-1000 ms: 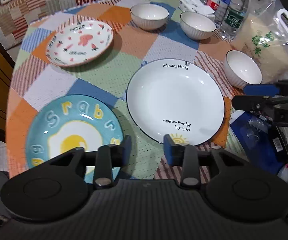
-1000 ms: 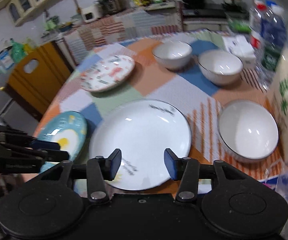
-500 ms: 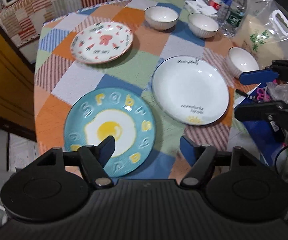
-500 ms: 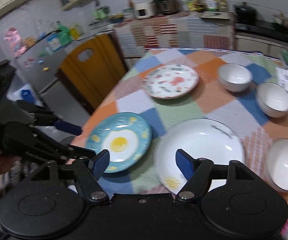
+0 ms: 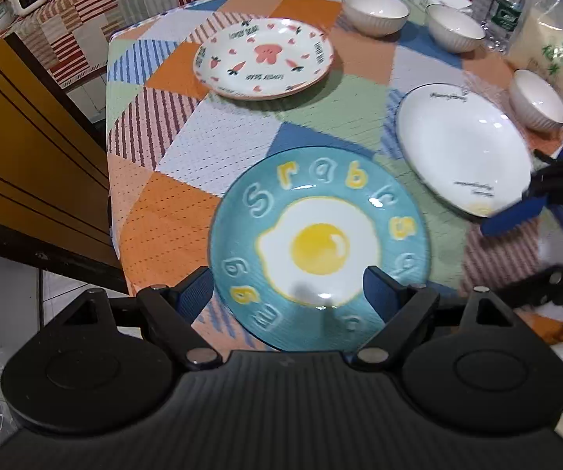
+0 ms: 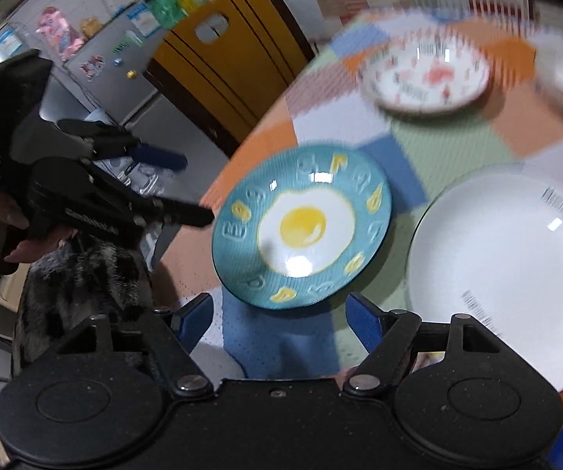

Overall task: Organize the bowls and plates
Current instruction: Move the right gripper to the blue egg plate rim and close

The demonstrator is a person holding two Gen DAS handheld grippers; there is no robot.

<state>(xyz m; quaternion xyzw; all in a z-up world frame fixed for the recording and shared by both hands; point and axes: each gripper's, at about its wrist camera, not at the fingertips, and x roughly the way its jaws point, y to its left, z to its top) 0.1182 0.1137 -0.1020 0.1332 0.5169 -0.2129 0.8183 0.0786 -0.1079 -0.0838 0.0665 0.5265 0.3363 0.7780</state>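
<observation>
Left hand-held gripper (image 5: pixel 287 293): jaws just spread apart, empty, over the egg plate (image 5: pixel 318 246).
Right hand-held gripper (image 6: pixel 279 321): apart, empty.
Egg plate: near the worktop (image 5: pixel 156 219) edge.
Risk: nudged plate slides off; grippers collide.

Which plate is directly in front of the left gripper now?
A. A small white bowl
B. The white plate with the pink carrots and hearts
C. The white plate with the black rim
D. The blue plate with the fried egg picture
D: in the left wrist view the blue egg plate lies flat on the tablecloth right ahead of the open left gripper.
</observation>
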